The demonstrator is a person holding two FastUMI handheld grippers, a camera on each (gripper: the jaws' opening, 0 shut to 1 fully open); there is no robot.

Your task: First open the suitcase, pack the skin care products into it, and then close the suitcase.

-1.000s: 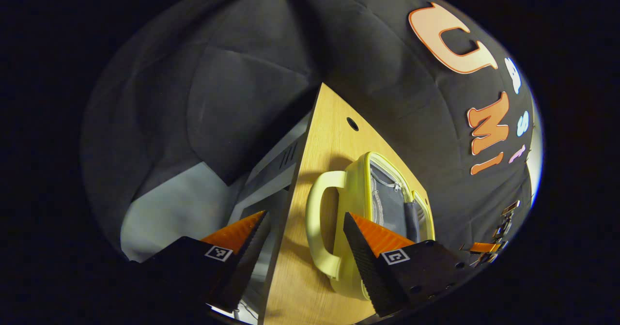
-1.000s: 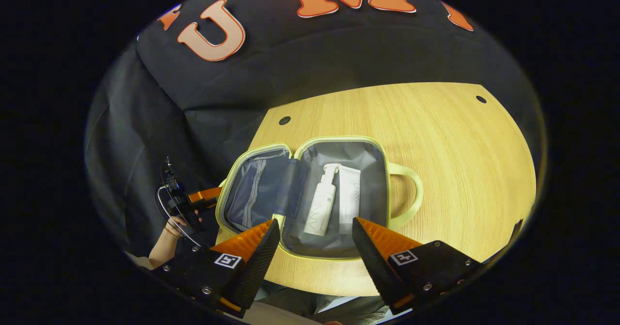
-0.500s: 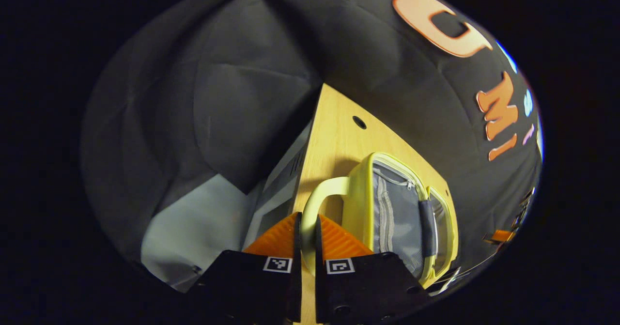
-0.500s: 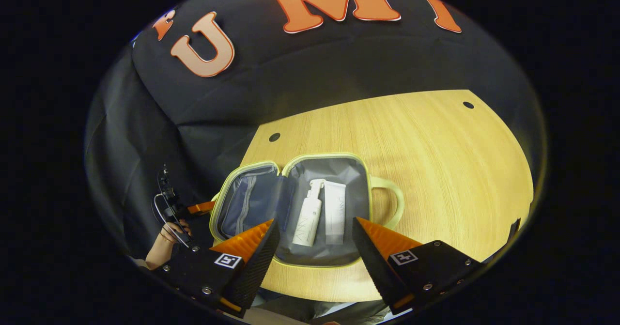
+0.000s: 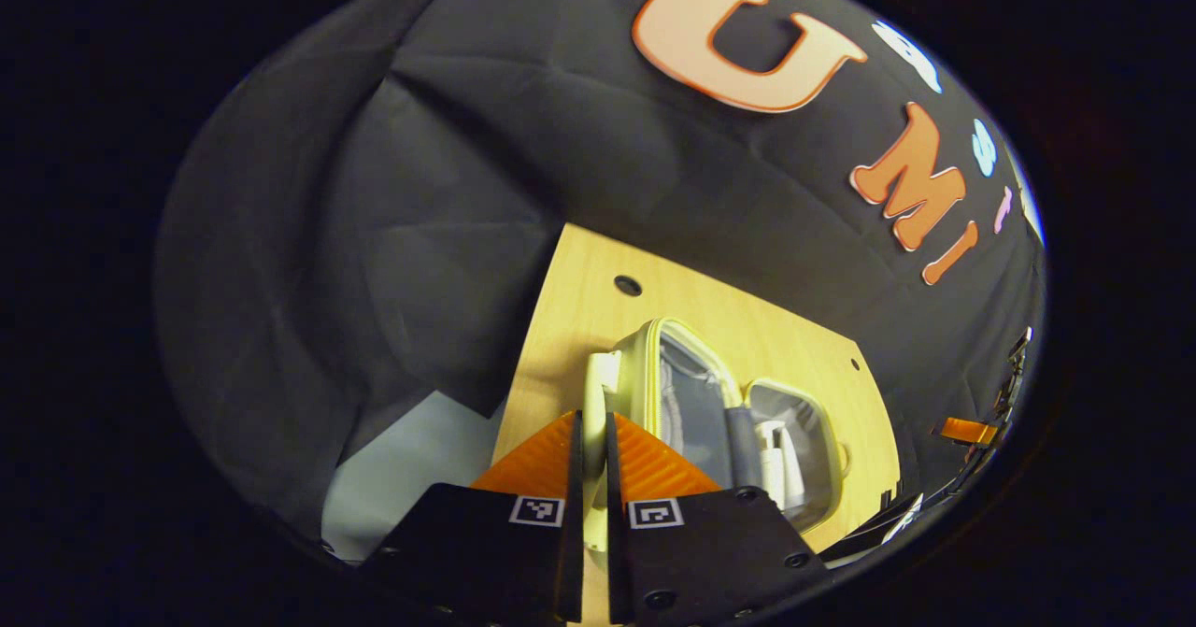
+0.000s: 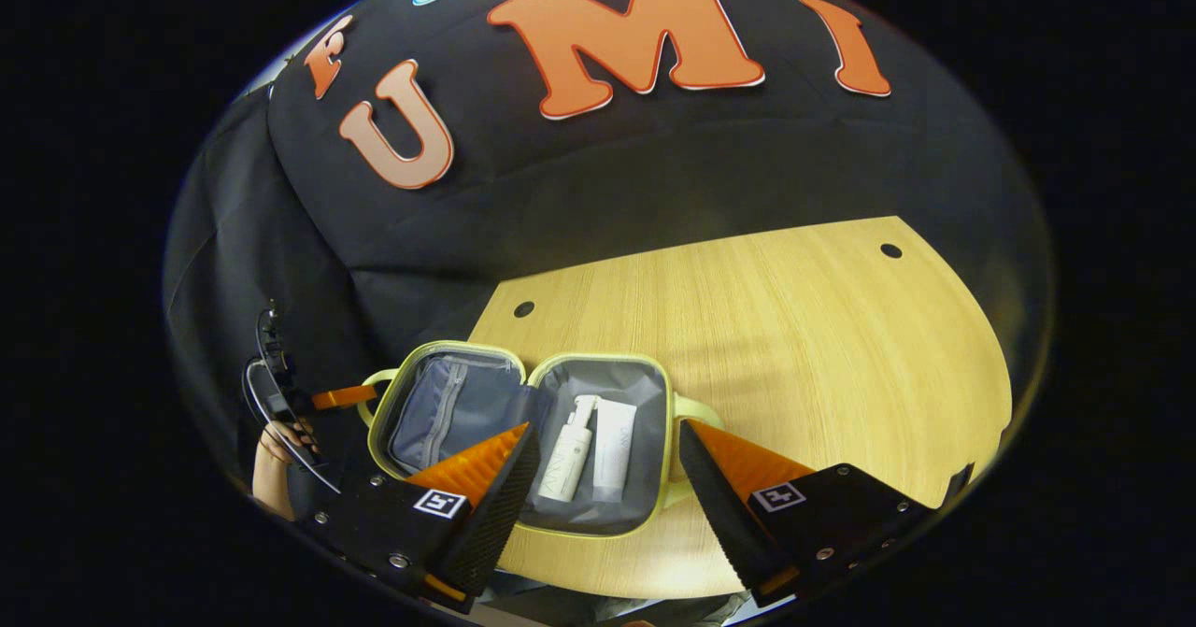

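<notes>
A pale yellow suitcase (image 6: 598, 359) lies open on the wooden table (image 6: 794, 328), its grey lining showing. Inside the right half lie a white pump bottle (image 6: 566, 449) and a white tube (image 6: 612, 445), side by side. My right gripper (image 6: 607, 440) hangs open above the case's near edge, touching nothing. My left gripper (image 5: 590, 417) is shut on the handle (image 5: 595, 389) of the lid half (image 5: 645, 365), which is tilted up off the table. In the right gripper view, that left gripper (image 6: 327, 396) and the hand (image 6: 271, 440) holding it sit at the case's left end.
Two round holes (image 6: 523, 309) (image 6: 890, 250) mark the table's back edge. Bare wood stretches to the right of the case. In the left gripper view, the table's left edge (image 5: 523, 375) drops to a pale floor (image 5: 411, 459).
My left gripper went from open to shut on the lid's handle and has tipped the lid upward. My right gripper has drawn back from the case, staying open.
</notes>
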